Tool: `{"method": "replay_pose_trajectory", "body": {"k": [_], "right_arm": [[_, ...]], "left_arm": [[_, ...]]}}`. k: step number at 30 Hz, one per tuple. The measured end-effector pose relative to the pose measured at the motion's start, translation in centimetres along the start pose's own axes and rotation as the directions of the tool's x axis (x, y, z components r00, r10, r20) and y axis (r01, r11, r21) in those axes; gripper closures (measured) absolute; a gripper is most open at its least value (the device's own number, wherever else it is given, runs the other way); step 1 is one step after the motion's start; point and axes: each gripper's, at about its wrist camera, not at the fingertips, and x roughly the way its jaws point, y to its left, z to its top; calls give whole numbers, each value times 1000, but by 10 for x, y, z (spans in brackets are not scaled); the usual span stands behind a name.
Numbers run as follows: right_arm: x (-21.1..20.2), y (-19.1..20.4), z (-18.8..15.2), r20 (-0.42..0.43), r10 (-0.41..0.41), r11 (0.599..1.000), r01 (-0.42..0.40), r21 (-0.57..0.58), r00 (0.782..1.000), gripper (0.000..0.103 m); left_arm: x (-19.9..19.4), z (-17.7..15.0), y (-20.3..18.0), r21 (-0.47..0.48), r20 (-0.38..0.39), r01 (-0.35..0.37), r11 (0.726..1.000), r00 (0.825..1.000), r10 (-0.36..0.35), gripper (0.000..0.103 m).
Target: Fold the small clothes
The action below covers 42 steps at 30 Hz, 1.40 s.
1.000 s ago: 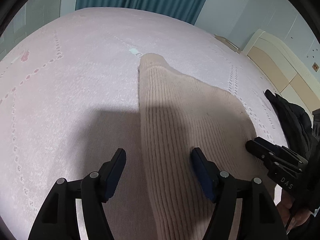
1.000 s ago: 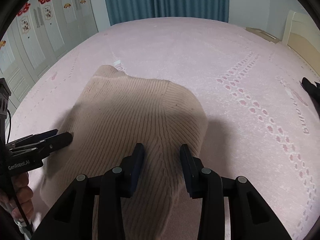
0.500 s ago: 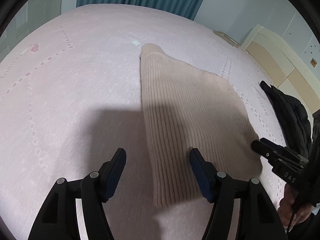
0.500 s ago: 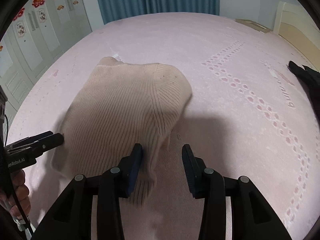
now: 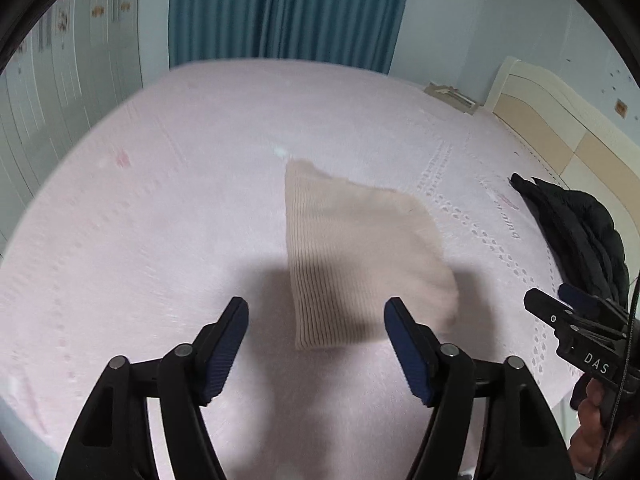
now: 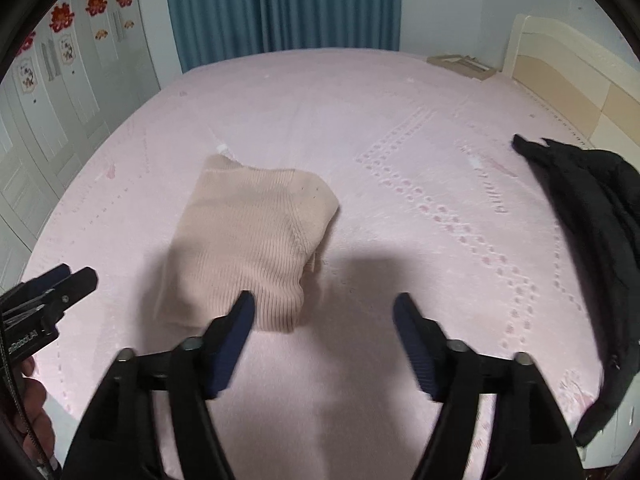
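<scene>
Beige ribbed knit, the folded sweater lay flat on the pink bedspread, just ahead of our left gripper and ahead-left of our right gripper. We held both grippers above the bed with jaws spread wide and nothing between them, neither touching the sweater. A black jacket lay well off to the right of both.

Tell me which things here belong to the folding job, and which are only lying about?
Belong to the job:
- beige knit garment, lying folded
- left tool, open
- right tool, open

Only lying about:
- black jacket
- pink bedspread
- teal curtain
</scene>
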Motion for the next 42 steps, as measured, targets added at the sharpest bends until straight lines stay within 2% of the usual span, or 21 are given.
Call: {"method": "replay_pose_trajectory", "body": {"k": [3, 9, 15, 24, 42], "right_arm": [[-32, -4, -9, 34, 4, 1000, -4, 10, 999, 4], [-83, -1, -32, 78, -15, 1000, 17, -25, 997, 0], [-115, -2, -55, 105, -7, 1000, 9, -23, 994, 0], [-136, -1, -68, 123, -15, 1000, 17, -15, 992, 0], [-145, -2, -65, 137, -16, 1000, 15, 12, 990, 0]], "left_arm": [[-35, -4, -6, 11, 40, -21, 1000, 999, 20, 23], [-91, -22, -11, -3, 89, -53, 999, 995, 53, 21], [-125, -41, -13, -9, 118, -67, 998, 991, 67, 20], [-141, -59, -14, -24, 120, -69, 997, 990, 71, 20], [-150, -65, -16, -25, 134, -83, 996, 987, 85, 20]]}}
